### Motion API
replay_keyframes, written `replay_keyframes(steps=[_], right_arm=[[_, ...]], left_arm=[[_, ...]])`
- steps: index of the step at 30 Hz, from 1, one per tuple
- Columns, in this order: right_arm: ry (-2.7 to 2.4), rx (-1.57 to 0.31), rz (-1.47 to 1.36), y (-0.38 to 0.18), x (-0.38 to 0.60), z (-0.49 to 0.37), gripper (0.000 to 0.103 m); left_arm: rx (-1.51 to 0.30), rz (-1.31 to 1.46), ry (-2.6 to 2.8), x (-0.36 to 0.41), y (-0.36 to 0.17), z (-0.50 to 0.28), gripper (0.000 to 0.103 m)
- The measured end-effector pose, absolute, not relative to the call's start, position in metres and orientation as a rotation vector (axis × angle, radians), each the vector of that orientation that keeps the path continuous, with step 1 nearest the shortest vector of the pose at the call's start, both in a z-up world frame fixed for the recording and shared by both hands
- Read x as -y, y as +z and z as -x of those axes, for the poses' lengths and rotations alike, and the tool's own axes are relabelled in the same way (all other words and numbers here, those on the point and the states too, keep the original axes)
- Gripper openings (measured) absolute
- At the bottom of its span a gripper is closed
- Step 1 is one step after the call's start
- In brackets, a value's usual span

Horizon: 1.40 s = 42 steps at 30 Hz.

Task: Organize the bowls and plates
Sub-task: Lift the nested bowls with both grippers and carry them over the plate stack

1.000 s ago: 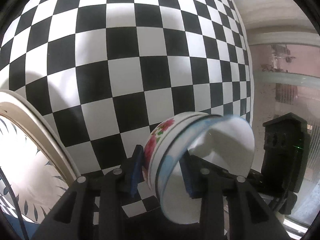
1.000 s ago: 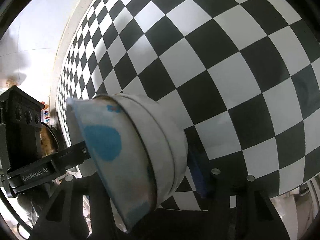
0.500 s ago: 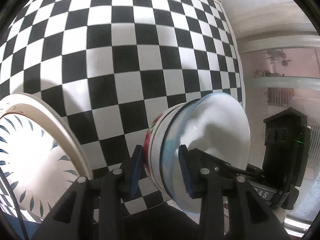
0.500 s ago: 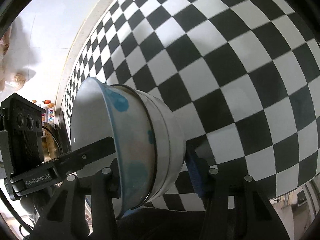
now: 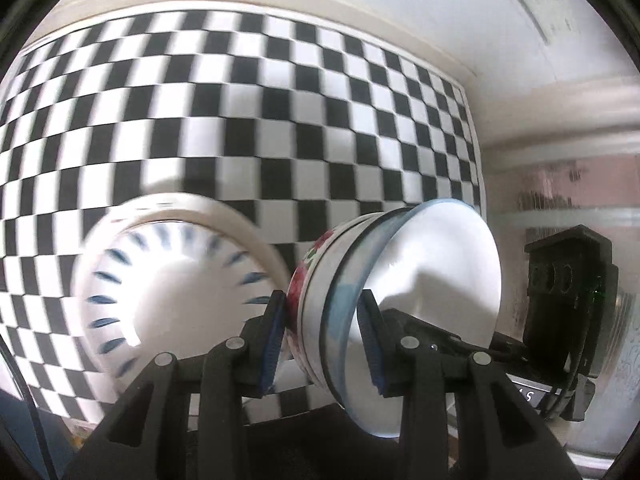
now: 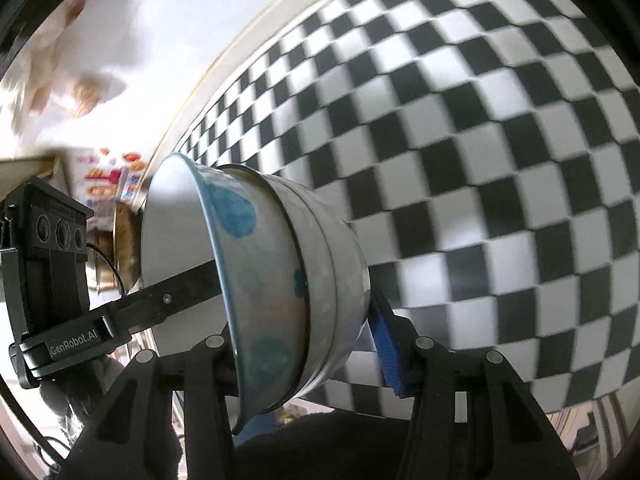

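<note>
A nested stack of bowls (image 5: 432, 272) hangs tilted on its side above the checkered table. The outer bowl (image 5: 316, 276) is floral and the inner one has a blue rim. My left gripper (image 5: 322, 316) is shut on the stack's wall, one pad outside and one inside. In the right wrist view the stack (image 6: 260, 272) shows blue spots, and my right gripper (image 6: 308, 344) is shut on the opposite side of it. Its left finger is hidden behind the rim. A white plate with blue dashes (image 5: 168, 280) lies on the table, left of the stack.
The black-and-white checkered cloth (image 5: 280, 120) ends at a pale raised edge against a white wall (image 5: 360, 0). A shiny metal vessel (image 5: 592, 208) stands at the right. Coloured packets (image 6: 108, 176) sit beyond the table's far corner.
Both grippers have risen with the bowl stack held between them. The plate, cut off at the left edge before, now shows whole, and the table's far edge and wall have come into view.
</note>
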State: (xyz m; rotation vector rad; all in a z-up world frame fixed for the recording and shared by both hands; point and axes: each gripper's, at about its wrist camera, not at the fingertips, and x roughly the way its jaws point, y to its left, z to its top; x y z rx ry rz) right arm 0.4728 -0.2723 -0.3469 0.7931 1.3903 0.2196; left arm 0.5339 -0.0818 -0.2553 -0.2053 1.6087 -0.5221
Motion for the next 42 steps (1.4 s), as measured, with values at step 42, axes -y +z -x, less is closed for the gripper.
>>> replay_keyframes(steps=[42], right_arm=[[0.327,-1.545,-0.554,-0.39,0.131,-0.518,0.05]], left_arm=[[-1.65,0.32,-0.327,-0.043,-0.309,-0.527,0.032]])
